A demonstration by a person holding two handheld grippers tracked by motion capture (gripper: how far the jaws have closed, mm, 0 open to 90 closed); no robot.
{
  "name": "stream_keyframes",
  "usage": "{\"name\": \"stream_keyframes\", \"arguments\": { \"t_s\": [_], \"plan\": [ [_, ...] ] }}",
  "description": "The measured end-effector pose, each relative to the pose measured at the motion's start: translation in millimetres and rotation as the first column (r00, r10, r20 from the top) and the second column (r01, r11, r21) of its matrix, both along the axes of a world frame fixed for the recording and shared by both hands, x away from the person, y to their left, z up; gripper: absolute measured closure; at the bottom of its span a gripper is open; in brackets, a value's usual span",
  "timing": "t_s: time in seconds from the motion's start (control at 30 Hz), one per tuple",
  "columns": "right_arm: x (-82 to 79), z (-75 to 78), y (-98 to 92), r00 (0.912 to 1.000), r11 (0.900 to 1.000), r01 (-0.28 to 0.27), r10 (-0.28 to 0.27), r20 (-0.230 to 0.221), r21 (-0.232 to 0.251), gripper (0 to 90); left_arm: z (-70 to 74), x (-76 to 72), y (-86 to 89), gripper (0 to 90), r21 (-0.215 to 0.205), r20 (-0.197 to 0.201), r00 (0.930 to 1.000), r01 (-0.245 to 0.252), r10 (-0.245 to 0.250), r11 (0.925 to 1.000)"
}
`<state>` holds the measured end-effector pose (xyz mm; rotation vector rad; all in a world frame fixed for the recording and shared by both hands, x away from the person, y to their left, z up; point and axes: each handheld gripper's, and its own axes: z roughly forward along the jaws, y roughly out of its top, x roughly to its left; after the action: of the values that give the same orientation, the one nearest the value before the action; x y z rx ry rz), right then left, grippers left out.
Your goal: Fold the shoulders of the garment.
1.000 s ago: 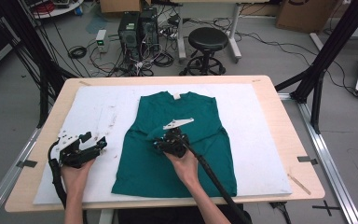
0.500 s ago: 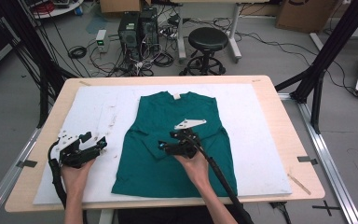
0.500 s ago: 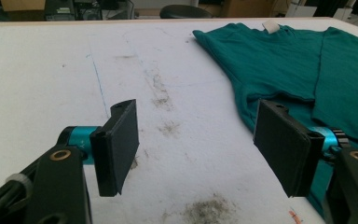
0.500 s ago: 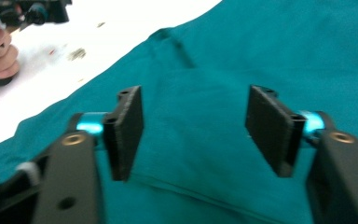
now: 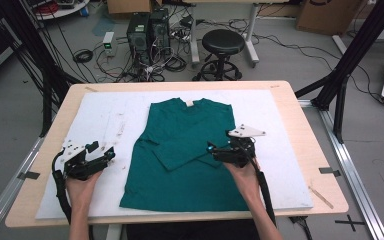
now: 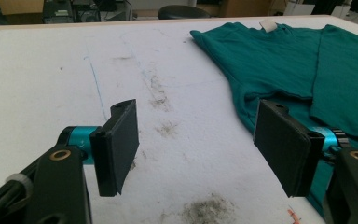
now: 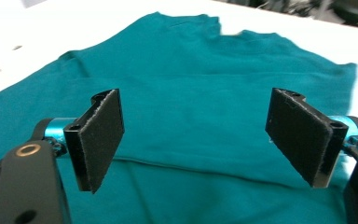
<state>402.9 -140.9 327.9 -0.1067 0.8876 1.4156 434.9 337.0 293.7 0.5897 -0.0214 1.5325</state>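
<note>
A teal T-shirt (image 5: 190,150) lies flat on the white mat (image 5: 105,115), collar toward the far side, with a sleeve (image 5: 180,157) folded across its front. My right gripper (image 5: 214,151) hovers over the shirt's right side and points left. Its jaws have just been opening and now stand open with nothing between them; in the right gripper view (image 7: 196,121) only the teal cloth (image 7: 191,70) lies beneath them. My left gripper (image 5: 109,152) rests on the mat left of the shirt, open and empty (image 6: 200,126), with the shirt's edge (image 6: 279,70) to its right.
The mat covers most of a wooden table (image 5: 300,110). Grey smudges (image 6: 209,210) mark the mat near the left gripper. Beyond the table stand a black stool (image 5: 223,42), computer cases (image 5: 147,27) and loose cables on the floor.
My right gripper has moved from the middle of the shirt to its right side and its jaws have opened, leaving the sleeve lying folded. The left gripper has stayed put.
</note>
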Motion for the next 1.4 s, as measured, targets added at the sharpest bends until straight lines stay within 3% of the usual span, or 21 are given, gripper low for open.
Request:
{"name": "stream_keyframes", "arguments": {
  "t_s": [0.1,0.23,0.3,0.43,0.67,0.8,1.03,1.4],
  "plan": [
    [2.0,-4.3,-18.9,0.9997,1.0,0.001,-0.001,0.025,0.009,19.8,-0.3,0.0,-0.3,31.0,0.002,0.003,1.0,-0.001,0.001,1.0],
    [4.1,-12.9,-39.1,0.9972,0.998,-0.005,0.0,0.075,0.058,19.8,-0.1,0.0,-0.2,31.0,0.0,0.001,1.0,0.0,0.0,1.0],
    [5.4,-16.2,-48.9,0.9966,0.998,-0.035,0.032,0.076,0.044,19.8,-0.1,0.0,0.0,31.0,0.001,0.001,1.0,0.0,0.0,1.0],
    [12.5,-18.5,-67.0,0.9954,0.997,-0.036,0.029,0.092,0.072,19.8,-0.1,-0.1,-0.1,30.9,0.001,0.002,1.0,-0.001,0.001,1.0],
    [21.8,-16.8,-93.7,0.9966,0.989,-0.055,0.046,0.069,0.136,19.8,-0.4,-0.5,0.2,30.3,-0.001,0.005,1.0,-0.001,0.001,1.0],
    [27.8,-17.4,-112.2,0.9961,0.979,-0.078,0.068,0.056,0.189,19.8,-1.1,-2.1,0.6,29.1,-0.008,0.001,1.0,0.003,-0.003,1.0],
    [27.6,-17.4,-126.1,0.9935,0.969,-0.11,0.1,0.055,0.221,19.8,-3.2,-15.2,-2.1,27.3,0.019,0.021,0.9998,-0.003,0.003,0.9998],
    [24.9,-16.5,-130.9,0.9908,0.965,-0.133,0.124,0.054,0.224,19.8,-3.7,-26.6,-19.0,26.4,0.089,0.018,0.9995,-0.028,0.026,0.9956]
  ]
}}
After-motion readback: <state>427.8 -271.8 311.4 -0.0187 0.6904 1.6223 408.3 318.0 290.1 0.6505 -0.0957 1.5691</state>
